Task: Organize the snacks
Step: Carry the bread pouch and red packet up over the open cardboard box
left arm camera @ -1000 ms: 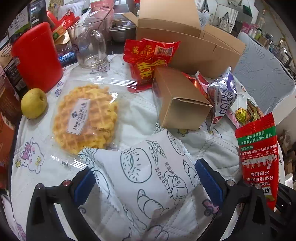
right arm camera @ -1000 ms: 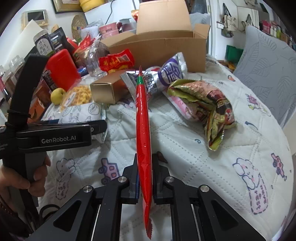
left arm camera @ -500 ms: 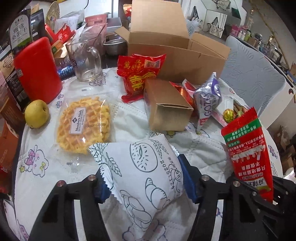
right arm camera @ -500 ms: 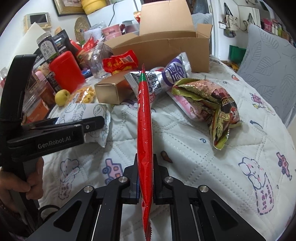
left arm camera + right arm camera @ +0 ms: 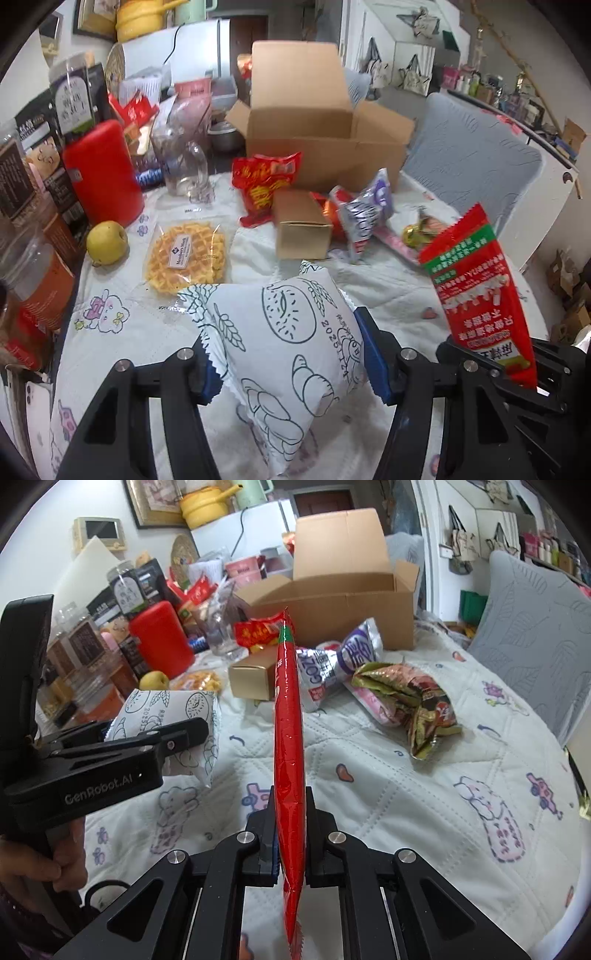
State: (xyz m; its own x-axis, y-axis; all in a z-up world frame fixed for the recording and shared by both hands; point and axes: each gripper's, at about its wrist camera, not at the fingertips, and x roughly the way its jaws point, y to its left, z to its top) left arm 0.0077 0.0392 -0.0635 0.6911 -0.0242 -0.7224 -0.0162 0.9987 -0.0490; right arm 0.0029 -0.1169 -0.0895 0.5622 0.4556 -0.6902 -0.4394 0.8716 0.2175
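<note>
Snacks, L to R: white bread pouch (image 5: 284, 354) w/ line-drawn pastries sits between the blue pads of the left tool (image 5: 291, 354). A sec ago those jaws stood spread wide around it as it lay on the quilted worktop (image 5: 388, 794); now they're pressed onto its sides, and the right-wrist view shows the pouch (image 5: 173, 720) hanging clear of the cloth. So pick no. 2 looks done. Red-green sachet (image 5: 289, 738) is pinched edge-on in the right tool (image 5: 290, 845), jaws pressed together on it, unchanged from before. Both views now look more toward the open cardboard box (image 5: 325, 136), which has come higher and nearer in frame; prob. the drop spot, just my guess.

Left on the worktop: waffle pack (image 5: 186, 254), small gold carton (image 5: 301, 229), red bag (image 5: 264, 184), purple-silver Gozky pack (image 5: 340, 664), crumpled green-brown bag (image 5: 406, 694).

Hard to see: box interior is hidden behind its front wall, so can't tell what's inside. Pouch's underside is hidden by the left tool. Sachet's far end overlaps the red bag in right view. Glass mug (image 5: 184, 162) is blurred. Only part of a hand (image 5: 33, 864) shows.
</note>
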